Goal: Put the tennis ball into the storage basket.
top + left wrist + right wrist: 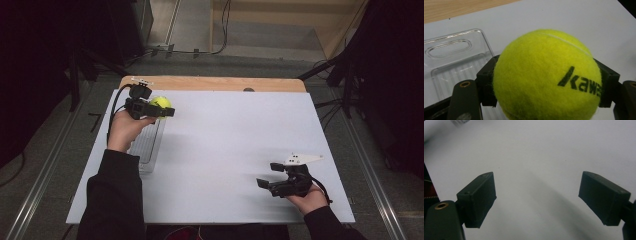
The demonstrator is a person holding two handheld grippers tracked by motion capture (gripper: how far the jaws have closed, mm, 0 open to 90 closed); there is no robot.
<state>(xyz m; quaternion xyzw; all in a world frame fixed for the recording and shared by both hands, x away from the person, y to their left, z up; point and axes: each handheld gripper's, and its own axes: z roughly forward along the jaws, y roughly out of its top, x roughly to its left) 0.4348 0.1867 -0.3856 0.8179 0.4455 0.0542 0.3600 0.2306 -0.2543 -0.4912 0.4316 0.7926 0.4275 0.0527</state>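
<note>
While the left claw (161,111) pinches a fuzzy yellow tennis ball (161,103) above the far-left worktop (225,145), a clear ribbed plastic tray (148,145) lies just beneath and nearer the person. Right claw (270,175): spread, empty, well apart at near right.

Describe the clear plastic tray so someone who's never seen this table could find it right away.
Start at the white table, then go to its left edge, below the person's left gripper holding a tennis ball. The clear plastic tray lies flat there beside the left hand. It is see-through and ridged, with a slot handle at one end.
</note>
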